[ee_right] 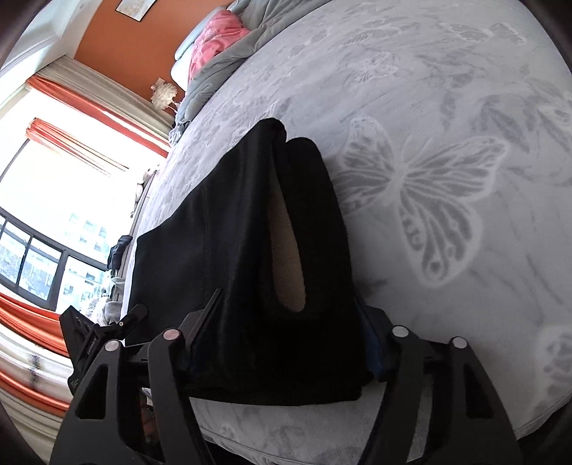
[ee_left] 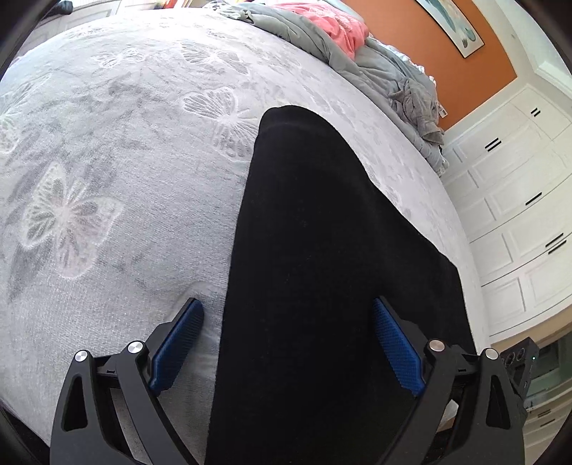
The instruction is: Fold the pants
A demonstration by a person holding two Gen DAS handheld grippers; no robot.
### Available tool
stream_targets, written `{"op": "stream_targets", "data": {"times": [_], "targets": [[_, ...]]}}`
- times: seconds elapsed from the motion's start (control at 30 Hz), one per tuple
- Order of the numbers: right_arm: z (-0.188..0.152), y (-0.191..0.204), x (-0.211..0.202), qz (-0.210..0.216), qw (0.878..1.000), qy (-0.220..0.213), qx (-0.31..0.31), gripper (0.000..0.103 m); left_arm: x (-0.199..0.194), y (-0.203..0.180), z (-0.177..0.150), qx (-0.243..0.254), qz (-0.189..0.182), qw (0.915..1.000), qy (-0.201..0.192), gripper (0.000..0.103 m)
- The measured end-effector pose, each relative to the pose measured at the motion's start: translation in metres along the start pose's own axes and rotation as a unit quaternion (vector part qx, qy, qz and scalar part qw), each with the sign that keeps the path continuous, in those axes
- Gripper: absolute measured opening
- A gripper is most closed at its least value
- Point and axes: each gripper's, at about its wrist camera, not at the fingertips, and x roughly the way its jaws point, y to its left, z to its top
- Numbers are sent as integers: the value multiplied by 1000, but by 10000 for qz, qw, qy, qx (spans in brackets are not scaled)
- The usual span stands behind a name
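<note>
Black pants [ee_left: 321, 250] lie lengthwise on a grey butterfly blanket [ee_left: 107, 143] spread over a bed. My left gripper [ee_left: 286, 302] hangs open just above them. Its left blue pad [ee_left: 177, 343] is over the blanket and its right pad [ee_left: 397, 347] is over the black cloth. In the right wrist view the near end of the pants [ee_right: 232, 232] bulges up between the fingers of my right gripper [ee_right: 295, 302] and hides most of both pads. A slit in this end shows beige lining [ee_right: 286, 250]. The jaws stand partly apart, closed against the gathered cloth.
A rumpled grey duvet [ee_left: 321, 39] and a pink cloth [ee_left: 343, 28] are heaped at the far end of the bed. White cabinets [ee_left: 518, 214] stand past one side of the bed. A bright window with orange curtains [ee_right: 53, 179] is on the other side.
</note>
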Motion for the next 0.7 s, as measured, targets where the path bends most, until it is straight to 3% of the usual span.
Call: {"op": "stream_targets", "data": {"times": [0.03, 0.07, 0.1, 0.2, 0.37, 0.5, 0.6, 0.7], "targets": [[1, 0, 1, 105, 9999, 30, 41, 42, 0, -5, -1, 124, 96, 9999, 7, 88], [1, 0, 0, 223, 9997, 56, 100, 39, -1, -11, -3, 215, -25, 9998, 57, 64], [1, 1, -1, 232, 9997, 43, 107, 38, -1, -13, -4, 177, -175, 9995, 175, 52], [0, 9, -9, 296, 9995, 13, 91, 35, -8, -18, 0, 134, -154, 9997, 141, 34], [-11, 37, -42, 437, 9988, -18, -199, 34, -44, -35, -12, 269, -287, 9991, 187, 29], [-41, 61, -88, 436, 9967, -21, -684, 33, -96, -43, -39, 443, -591, 9968, 292, 28], [-66, 78, -126, 600, 9938, -92, -930, 33, -145, -62, -61, 918, -657, 9936, 51, 28], [-82, 103, -169, 714, 9881, -447, -1286, 33, -192, -81, -77, 1313, -816, 9875, -291, 28]]}}
